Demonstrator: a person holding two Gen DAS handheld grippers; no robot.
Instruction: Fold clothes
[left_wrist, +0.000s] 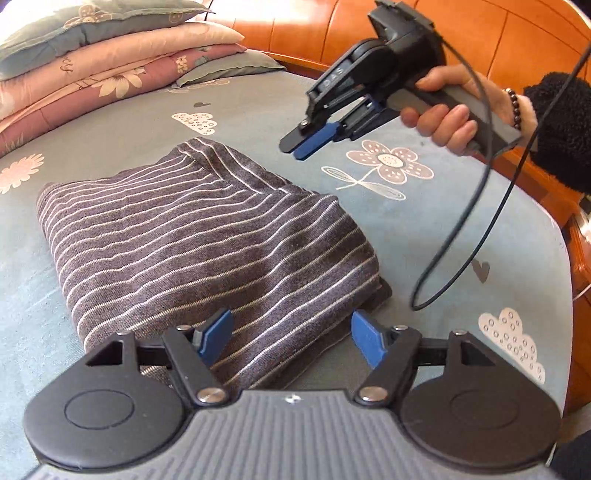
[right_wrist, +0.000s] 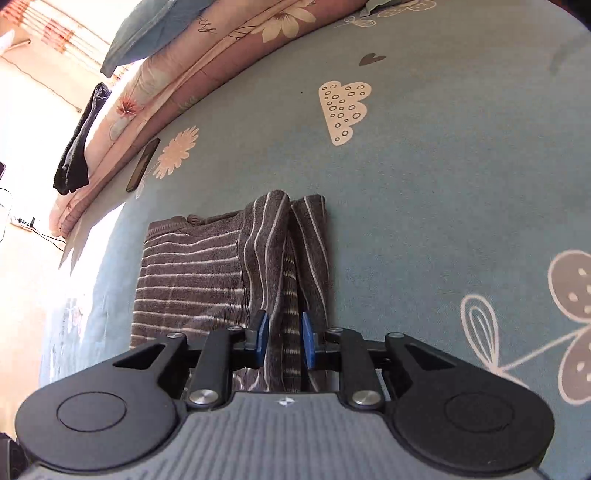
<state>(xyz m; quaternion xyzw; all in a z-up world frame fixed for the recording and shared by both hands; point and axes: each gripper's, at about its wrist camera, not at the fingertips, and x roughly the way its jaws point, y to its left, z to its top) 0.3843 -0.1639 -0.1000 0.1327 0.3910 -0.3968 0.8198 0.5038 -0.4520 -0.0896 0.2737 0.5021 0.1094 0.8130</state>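
Grey knitted garment with thin pale stripes (left_wrist: 207, 236) lies folded on blue patterned bed (left_wrist: 424, 229); left claw (left_wrist: 291, 339) spread over its near edge; right claw (left_wrist: 304, 142) nearly pressed together, pinching nothing, likely just let go.

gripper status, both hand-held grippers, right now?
Left hand-held gripper: open wide over the folded striped garment, holding nothing.
Right hand-held gripper: slightly open, in the air, holding nothing.

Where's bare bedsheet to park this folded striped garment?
Open sheet lies right of the striped garment, toward the wooden bed frame, under the right gripper. The far left is crowded: stacked quilts.
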